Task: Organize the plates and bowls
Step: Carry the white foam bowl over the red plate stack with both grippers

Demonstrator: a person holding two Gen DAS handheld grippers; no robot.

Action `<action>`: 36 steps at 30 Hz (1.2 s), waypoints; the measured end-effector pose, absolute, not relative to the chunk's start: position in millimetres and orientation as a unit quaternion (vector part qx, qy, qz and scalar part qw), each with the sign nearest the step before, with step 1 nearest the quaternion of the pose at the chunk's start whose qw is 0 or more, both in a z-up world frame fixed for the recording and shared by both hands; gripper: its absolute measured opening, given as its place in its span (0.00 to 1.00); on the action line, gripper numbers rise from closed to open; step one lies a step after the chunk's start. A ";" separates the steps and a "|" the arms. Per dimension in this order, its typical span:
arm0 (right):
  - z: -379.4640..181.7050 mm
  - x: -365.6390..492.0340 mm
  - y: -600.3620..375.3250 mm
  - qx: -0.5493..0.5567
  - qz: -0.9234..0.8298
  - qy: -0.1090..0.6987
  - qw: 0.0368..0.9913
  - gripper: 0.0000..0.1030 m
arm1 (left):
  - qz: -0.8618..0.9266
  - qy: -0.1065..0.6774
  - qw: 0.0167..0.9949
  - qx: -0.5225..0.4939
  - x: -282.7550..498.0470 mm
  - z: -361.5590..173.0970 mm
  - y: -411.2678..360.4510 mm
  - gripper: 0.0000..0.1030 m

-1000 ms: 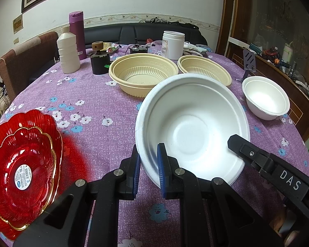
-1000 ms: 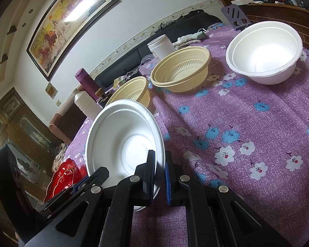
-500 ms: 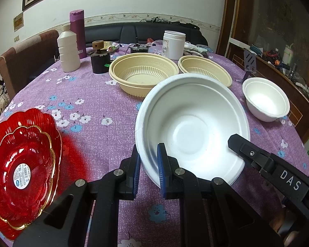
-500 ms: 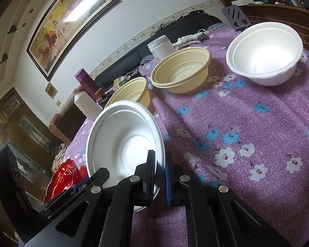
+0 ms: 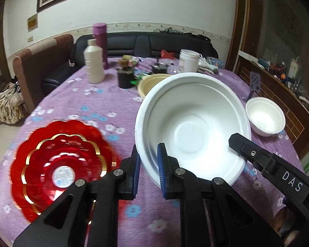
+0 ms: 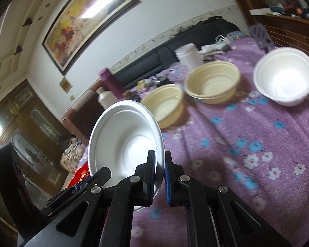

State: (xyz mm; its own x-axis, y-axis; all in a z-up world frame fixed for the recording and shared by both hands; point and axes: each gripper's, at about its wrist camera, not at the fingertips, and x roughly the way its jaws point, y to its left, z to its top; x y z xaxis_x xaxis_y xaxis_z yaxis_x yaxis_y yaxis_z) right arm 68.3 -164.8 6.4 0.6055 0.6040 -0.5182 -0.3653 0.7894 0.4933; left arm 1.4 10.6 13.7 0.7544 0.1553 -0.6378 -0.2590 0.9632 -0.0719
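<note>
A large white foam bowl (image 5: 191,123) hangs tilted above the purple flowered tablecloth (image 5: 88,107). My left gripper (image 5: 148,158) is shut on its left rim. My right gripper (image 6: 159,160) is shut on the opposite rim of the same bowl (image 6: 123,140); one of its fingers (image 5: 240,142) shows in the left wrist view. Two stacked red scalloped plates (image 5: 59,162) lie to the left. A smaller white bowl (image 5: 265,117) sits to the right. Two beige ribbed bowls (image 6: 164,105) (image 6: 213,84) stand behind, one partly hidden by the held bowl.
At the back of the table stand a white bottle (image 5: 93,61), a purple flask (image 5: 100,39), a white jar (image 5: 188,60) and a black cup (image 5: 124,78) among clutter. A brown chair (image 5: 41,61) and a black sofa (image 5: 154,43) border the table.
Both grippers have risen together with the large white bowl, which now stands higher above the cloth. The table looks lower and blurred in both views. The grips have not changed.
</note>
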 end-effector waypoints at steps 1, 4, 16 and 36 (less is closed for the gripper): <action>9.3 66.5 -159.7 0.168 0.281 0.348 0.878 0.07 | 0.114 0.332 0.933 -0.081 -1.6 15.5 14.9 0.14; 16.9 61.8 -140.9 0.160 0.302 0.352 0.871 0.07 | 0.126 0.332 0.930 -0.090 -10.5 20.1 30.9 0.14; 26.4 45.9 -51.1 0.101 0.375 0.380 0.839 0.07 | 0.194 0.349 0.907 -0.133 -49.4 19.5 104.9 0.15; -5.2 45.1 13.2 0.054 0.388 0.454 0.800 0.08 | 0.222 0.399 0.874 -0.164 -58.6 -12.5 150.2 0.15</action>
